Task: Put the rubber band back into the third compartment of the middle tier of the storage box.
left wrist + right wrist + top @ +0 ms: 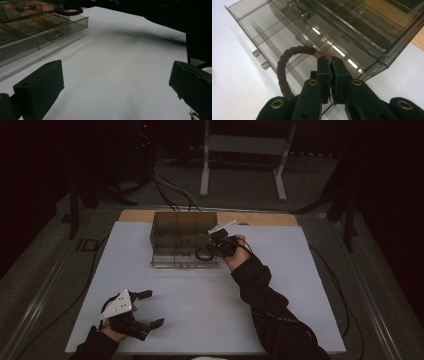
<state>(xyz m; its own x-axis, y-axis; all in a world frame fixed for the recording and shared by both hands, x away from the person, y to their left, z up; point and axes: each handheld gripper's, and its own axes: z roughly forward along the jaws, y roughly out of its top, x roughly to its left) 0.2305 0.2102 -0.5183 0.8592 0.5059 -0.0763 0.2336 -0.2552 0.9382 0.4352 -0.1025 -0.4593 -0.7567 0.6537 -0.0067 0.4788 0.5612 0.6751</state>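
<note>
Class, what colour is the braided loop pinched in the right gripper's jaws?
Dark brown, with a lighter coppery band at the pinch. The braided loop shows best in the right gripper view.

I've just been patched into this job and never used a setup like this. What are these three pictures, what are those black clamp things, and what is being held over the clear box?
A person works at a white table with a hand-held gripper in each hand. The high view looks down from above; the other two views come from cameras riding on the grippers. The left hand-held gripper rests near the table's front edge, jaws wide apart and empty. The right hand-held gripper is shut on a dark braided hair tie, above the pulled-out drawer of a smoky clear drawer box.
</note>
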